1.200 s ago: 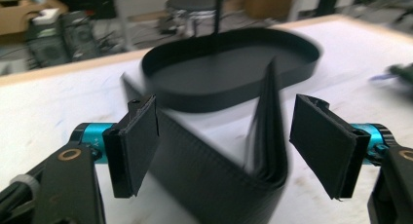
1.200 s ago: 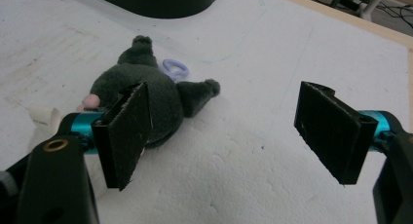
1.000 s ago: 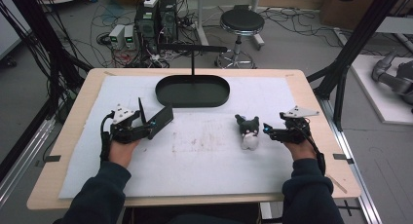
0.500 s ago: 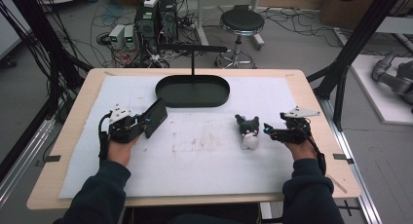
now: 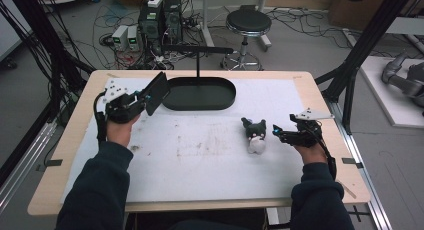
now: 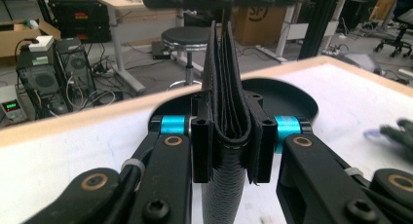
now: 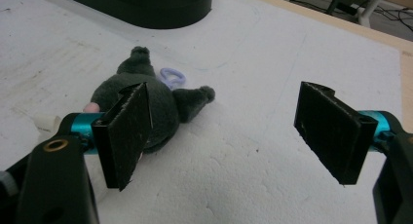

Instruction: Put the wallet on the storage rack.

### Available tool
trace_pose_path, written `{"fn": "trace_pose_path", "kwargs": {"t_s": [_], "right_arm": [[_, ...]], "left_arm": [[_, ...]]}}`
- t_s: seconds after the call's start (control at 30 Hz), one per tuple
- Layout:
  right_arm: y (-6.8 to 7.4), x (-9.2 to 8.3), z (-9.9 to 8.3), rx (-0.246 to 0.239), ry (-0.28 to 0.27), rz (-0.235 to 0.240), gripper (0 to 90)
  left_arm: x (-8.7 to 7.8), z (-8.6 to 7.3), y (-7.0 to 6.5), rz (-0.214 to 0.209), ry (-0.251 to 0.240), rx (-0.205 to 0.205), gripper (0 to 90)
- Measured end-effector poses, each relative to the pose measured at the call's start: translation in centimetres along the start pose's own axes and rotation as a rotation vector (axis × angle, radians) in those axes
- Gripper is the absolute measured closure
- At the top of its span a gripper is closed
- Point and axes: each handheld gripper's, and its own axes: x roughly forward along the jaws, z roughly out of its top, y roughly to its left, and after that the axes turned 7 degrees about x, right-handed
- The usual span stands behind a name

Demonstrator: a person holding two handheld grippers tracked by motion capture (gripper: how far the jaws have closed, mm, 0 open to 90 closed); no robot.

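My left gripper is raised above the table's left side, shut on a black folded wallet. Its jaws have just been closing, and the wallet stands on edge between them. In the left gripper view the wallet is squeezed between the pads of the gripper. A dark grey and white plush toy lies on the white mat at the right. My right gripper rests just right of it, open. In the right gripper view the toy lies behind the left pad, with its lilac ring beside it.
A black oval tray sits at the back middle of the table, with a thin post and crossbar rising behind it. The tray's rim lies just beyond the wallet. Computer boxes, cables and a stool stand on the floor past the table.
The left gripper closed on the wallet, tipped it up off the mat and lifted it up and back toward the tray. The right gripper and the toy stayed put.
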Motion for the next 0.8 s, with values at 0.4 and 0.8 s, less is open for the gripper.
{"fn": "trace_pose_path", "kwargs": {"t_s": [0.4, 0.8], "right_arm": [[-0.1, -0.1, 0.0, 0.006, -0.002, 0.002, 21.8], [0.0, 0.3, 0.0, 0.004, 0.013, 0.004, 21.8]], "left_arm": [[4.8, -0.9, 0.5, -0.001, 0.057, 0.000, 75.6], [9.5, -1.0, 1.5, 0.027, 0.064, 0.015, 75.6]]}}
